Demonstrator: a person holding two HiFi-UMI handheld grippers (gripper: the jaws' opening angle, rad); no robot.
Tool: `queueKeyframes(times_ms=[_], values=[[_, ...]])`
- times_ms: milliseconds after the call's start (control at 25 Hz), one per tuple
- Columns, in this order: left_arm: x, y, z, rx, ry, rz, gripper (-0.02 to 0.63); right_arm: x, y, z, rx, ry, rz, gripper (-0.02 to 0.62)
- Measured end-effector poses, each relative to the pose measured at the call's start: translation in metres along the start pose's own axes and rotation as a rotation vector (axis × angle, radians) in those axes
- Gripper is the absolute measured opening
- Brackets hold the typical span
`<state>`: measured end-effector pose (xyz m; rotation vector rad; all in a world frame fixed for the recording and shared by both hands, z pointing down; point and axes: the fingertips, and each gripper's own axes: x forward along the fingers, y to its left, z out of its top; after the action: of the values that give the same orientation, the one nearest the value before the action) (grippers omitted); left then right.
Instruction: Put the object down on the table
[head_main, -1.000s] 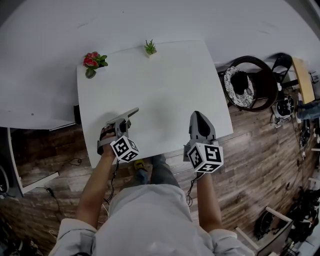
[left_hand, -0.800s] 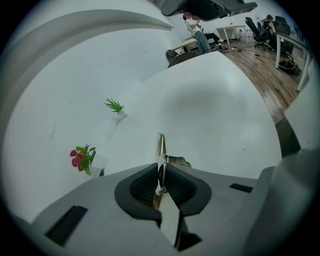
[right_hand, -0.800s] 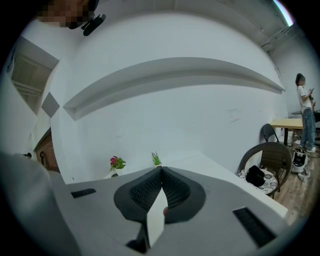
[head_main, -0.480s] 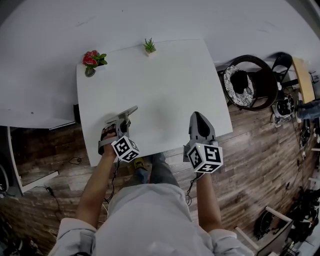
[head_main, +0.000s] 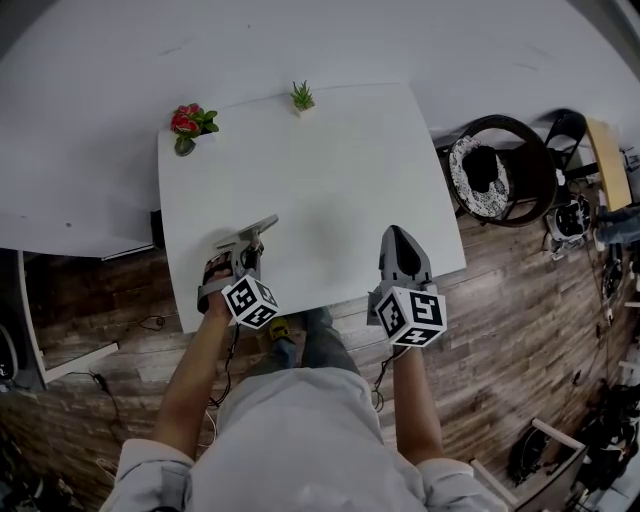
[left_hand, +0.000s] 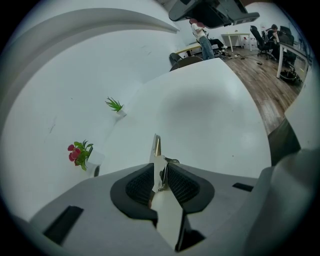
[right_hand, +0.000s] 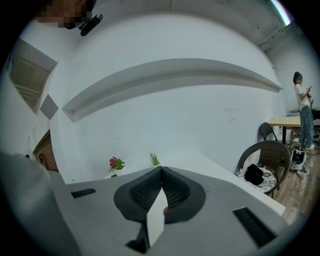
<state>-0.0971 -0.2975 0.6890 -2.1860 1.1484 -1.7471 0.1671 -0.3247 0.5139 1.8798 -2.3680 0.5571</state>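
While the left gripper (head_main: 248, 240), lower left, pinches the thin flat object (head_main: 263, 224) edge-up over the table (head_main: 330, 150) and the right gripper (head_main: 398, 233), lower right, sits closed on nothing, an early release risks it toppling off the near edge.

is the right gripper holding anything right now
No, the right gripper has its jaws pressed together pad to pad, with nothing between them.

Head view overhead, steeply down; gripper views low, forward; table (head_main: 330, 170) shared.
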Motion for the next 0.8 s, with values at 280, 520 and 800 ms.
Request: queueKeyframes(times_ms=[280,520,800], values=[[-0.022,0.001,0.009,-0.191,-0.089,-0.063,0.097,0.002,0.013,0.005,-0.003,-0.01,0.025,0.008],[-0.049,0.02,0.016,-0.366,-0.188,-0.06,0.092,-0.001,0.032,0.011,-0.015,-0.026,0.044,0.008],[-0.084,0.059,0.016,-0.55,-0.304,0.005,0.058,-0.011,0.05,0.022,-0.032,-0.058,0.048,0.008]])
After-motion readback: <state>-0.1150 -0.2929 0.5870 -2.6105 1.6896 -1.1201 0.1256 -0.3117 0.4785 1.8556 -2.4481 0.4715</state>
